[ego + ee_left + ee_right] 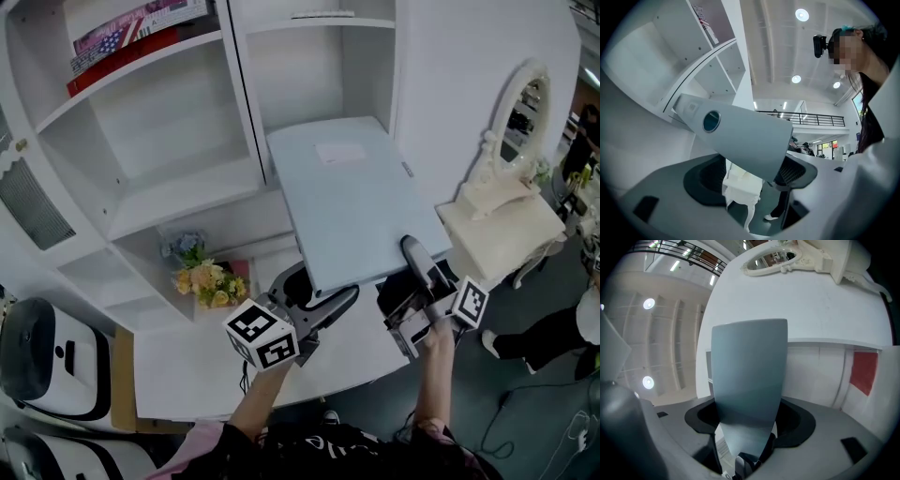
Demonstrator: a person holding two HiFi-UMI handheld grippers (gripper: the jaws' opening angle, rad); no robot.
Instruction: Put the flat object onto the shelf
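A pale blue-grey flat folder (356,202) hangs tilted in the air in front of the white shelf unit (239,103). Its far edge reaches the open middle compartment (309,75). My left gripper (317,292) holds the near-left corner. In the left gripper view the folder's spine (740,136), with a round hole in it, fills the gap of that gripper (750,176), whose jaws stand wide and touch it on both sides. My right gripper (412,267) is shut on the near-right edge. Seen from that gripper (750,420), the folder (750,376) rises straight up out of the jaws.
Books (122,37) lie on the upper left shelf. A flower bunch (202,277) stands in a low compartment. A white vanity mirror (520,112) and small white table (497,230) are to the right. The white desk top (187,366) lies under the grippers.
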